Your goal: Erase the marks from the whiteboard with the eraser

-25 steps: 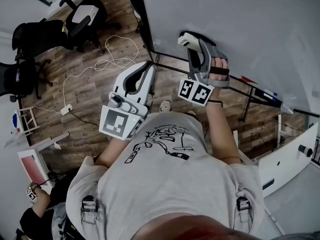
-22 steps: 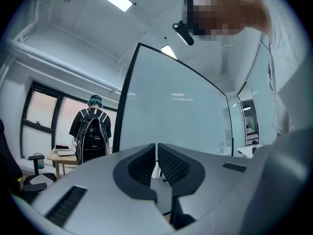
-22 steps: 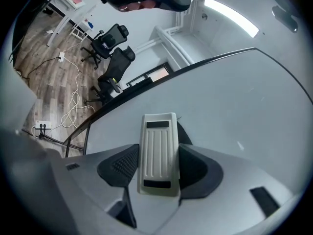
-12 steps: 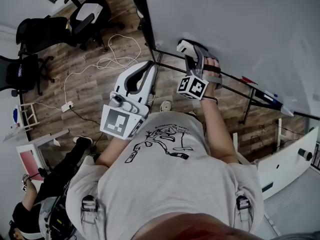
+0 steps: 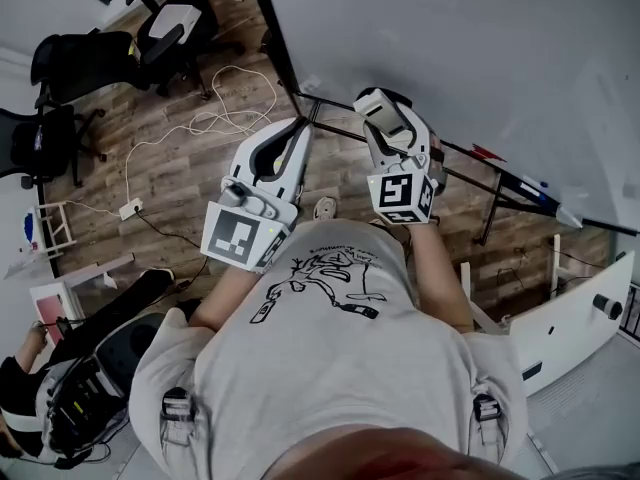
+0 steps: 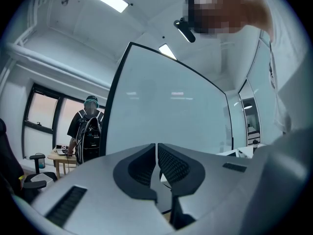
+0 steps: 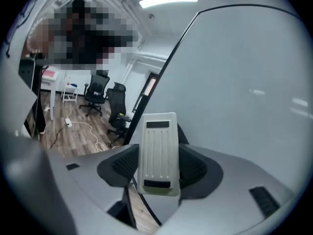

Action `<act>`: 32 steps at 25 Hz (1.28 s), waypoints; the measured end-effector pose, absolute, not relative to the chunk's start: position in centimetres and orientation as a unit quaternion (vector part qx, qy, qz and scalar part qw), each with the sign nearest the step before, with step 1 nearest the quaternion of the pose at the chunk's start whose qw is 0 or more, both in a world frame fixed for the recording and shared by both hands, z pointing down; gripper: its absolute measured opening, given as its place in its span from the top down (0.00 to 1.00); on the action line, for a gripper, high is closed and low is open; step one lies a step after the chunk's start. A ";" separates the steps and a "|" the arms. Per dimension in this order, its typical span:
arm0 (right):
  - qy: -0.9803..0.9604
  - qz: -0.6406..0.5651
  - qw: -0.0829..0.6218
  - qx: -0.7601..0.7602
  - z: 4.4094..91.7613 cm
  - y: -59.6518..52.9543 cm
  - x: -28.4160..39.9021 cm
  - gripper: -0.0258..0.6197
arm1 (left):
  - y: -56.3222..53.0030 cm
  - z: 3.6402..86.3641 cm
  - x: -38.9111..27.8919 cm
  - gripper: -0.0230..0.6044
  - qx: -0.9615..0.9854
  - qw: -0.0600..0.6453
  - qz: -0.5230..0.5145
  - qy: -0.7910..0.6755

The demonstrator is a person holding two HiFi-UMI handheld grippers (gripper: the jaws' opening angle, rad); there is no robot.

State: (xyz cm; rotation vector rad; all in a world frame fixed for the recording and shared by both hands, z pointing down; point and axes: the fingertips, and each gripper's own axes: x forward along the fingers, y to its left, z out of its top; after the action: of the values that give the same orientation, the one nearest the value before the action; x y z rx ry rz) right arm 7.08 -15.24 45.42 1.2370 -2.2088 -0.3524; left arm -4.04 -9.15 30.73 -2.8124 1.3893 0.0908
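The right claw (image 5: 378, 106) is clenched on a white plastic eraser with a ridged back (image 7: 157, 148). In the right gripper view its two dark jaws press the eraser's sides, and the eraser's far end sticks out past them. The eraser is held up near the lower left part of the large black-framed whiteboard (image 5: 460, 48), close to its dark left edge. Whether it touches the board surface cannot be told.

The left claw (image 6: 156, 153) is clenched with nothing in it; its ribbed jaws meet along a thin line. In the head view it sits to the left of the right claw, near the whiteboard's lower left corner and over the brown wood-plank floor (image 5: 175, 183).

A loose white cable (image 5: 215, 118) snakes across the floor to the far left, near several black office chairs (image 5: 70, 63). In the left gripper view a person with a dark backpack (image 6: 87, 131) stands beyond the whiteboard's left edge, next to a small counter (image 6: 61, 156).
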 end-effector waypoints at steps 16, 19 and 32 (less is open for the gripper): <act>-0.861 -0.023 0.091 0.499 36.4 -8.6 16.6 0.56 | -8.7 30.6 5.0 0.91 -0.917 -0.013 0.038 0.397; -0.861 -0.024 0.081 0.501 35.2 -7.6 18.3 0.56 | -8.5 30.2 6.6 0.91 -0.921 -0.009 0.041 0.387; -0.848 -0.015 0.039 0.528 31.8 -4.9 23.3 0.56 | -8.6 28.8 12.2 0.91 -0.937 -0.003 0.047 0.345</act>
State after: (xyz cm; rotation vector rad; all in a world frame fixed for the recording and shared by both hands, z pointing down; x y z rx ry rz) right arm 23.26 -4.91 31.80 1.6178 -2.6012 -0.0457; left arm 12.23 -8.60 28.81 -2.9501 1.0858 0.1474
